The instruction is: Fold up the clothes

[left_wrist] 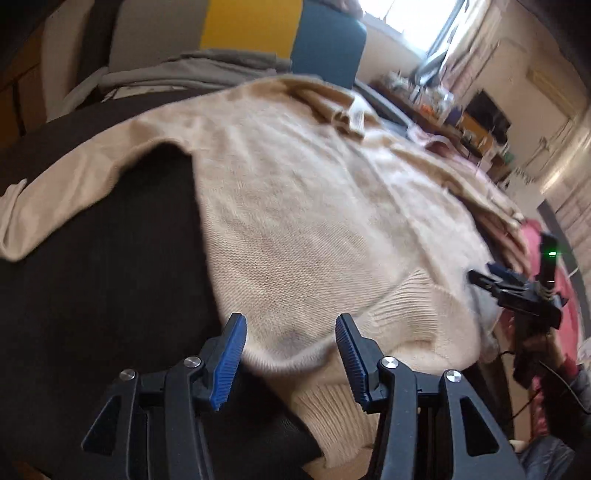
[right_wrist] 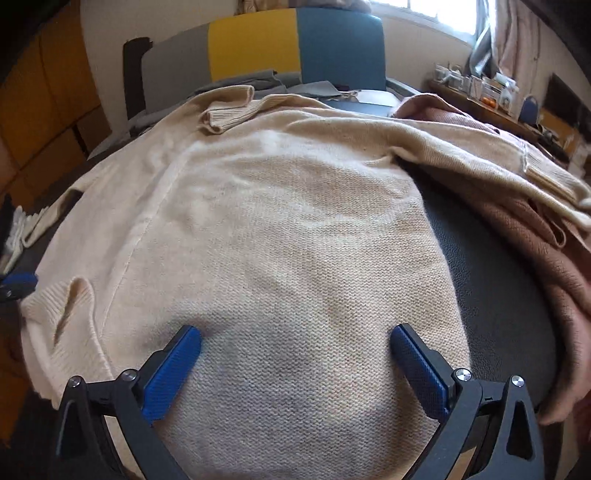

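We hold our left gripper (left_wrist: 291, 325) low over the ribbed hem of a cream sweater (left_wrist: 295, 206), its blue-padded jaws standing apart with nothing pinched between them; the hem's edge lies in the gap below, and we cannot tell whether the tips touch the knit. The sweater lies spread face-up across a dark cushioned surface (left_wrist: 110, 280), one sleeve (left_wrist: 55, 206) trailing off to the left in the left wrist view, the collar (right_wrist: 225, 110) folded at the far end.

Our right gripper (right_wrist: 295, 343) hangs over the sweater's lower body, jaws wide apart and empty, the knit filling the space beneath them. From the left wrist view the same gripper shows at the right edge, a green light (left_wrist: 552, 253) glowing on its handle, with a hand (left_wrist: 539, 339) around it.

A second sleeve (right_wrist: 480, 158) drapes to the right over a pink-brown garment (right_wrist: 546, 236) heaped beside the sweater. Behind the collar lies a grey garment (right_wrist: 258, 79), and beyond it stands a chair back (right_wrist: 295, 40) in grey, yellow and blue panels. A cluttered shelf (right_wrist: 480, 88) runs under a bright window (right_wrist: 436, 11) at the far right.
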